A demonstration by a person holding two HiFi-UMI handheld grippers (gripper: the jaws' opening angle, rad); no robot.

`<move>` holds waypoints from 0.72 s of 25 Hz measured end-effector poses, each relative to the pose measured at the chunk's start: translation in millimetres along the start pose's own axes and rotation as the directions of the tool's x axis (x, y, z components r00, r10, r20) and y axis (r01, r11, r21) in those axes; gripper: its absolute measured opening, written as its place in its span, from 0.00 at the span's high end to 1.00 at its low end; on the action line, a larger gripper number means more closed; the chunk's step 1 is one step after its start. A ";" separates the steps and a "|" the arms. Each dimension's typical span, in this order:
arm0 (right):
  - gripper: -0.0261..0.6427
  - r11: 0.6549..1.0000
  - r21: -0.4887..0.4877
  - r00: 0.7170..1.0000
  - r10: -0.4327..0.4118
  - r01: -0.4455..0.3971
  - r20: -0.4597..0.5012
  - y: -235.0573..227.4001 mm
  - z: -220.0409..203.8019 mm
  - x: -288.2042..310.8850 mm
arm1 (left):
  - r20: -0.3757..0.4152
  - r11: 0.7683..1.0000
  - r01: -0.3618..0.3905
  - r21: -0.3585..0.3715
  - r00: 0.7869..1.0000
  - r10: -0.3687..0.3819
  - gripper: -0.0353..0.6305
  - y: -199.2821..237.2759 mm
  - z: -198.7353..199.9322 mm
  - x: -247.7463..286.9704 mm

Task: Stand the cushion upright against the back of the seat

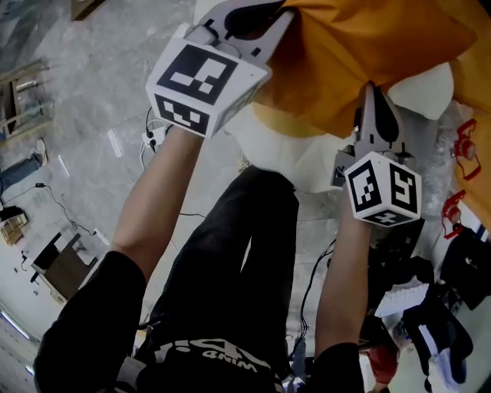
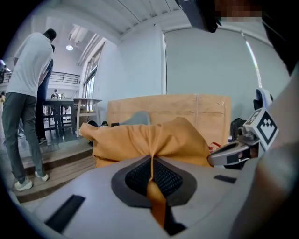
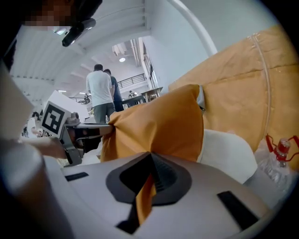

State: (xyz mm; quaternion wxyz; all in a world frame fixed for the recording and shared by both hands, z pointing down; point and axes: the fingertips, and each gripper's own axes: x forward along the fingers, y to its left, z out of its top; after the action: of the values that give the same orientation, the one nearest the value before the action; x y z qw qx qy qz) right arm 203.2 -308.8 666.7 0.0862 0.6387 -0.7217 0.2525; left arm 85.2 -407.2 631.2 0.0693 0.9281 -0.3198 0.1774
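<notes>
The orange cushion hangs lifted above the white seat, held by its fabric at two places. My left gripper is shut on a pinch of the cushion's cloth, and a fold of it runs down between the jaws. To its right, my right gripper is shut on another edge of the cushion. The tan seat back stands behind the cushion, and the white seat pad lies below it. Each gripper shows in the other's view: the right gripper and the left gripper.
Plastic bottles with red caps lie at the seat's right side, also in the head view. Clothes and shoes are piled on the floor at the right. Cables run over the floor. A person stands at the left, tables behind.
</notes>
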 end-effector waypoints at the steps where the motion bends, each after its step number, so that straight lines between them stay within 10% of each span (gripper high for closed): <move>1: 0.92 1.000 0.000 1.000 -0.011 0.011 0.017 -7.0 6.4 0.2 | 0.014 1.000 0.004 0.003 1.000 -0.004 0.93 -0.9 6.2 7.9; 18: 0.92 0.993 -0.018 0.993 -0.121 0.120 -0.014 -70.3 -50.0 21.7 | -0.036 0.994 0.108 -0.030 0.993 -0.109 0.93 -29.8 -49.0 77.9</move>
State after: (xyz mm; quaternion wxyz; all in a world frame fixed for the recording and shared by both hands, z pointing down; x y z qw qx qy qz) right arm 257.5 -308.1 737.1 0.1122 0.6784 -0.6833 0.2453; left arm 146.7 -416.3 705.3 0.0977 0.9396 -0.2700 0.1862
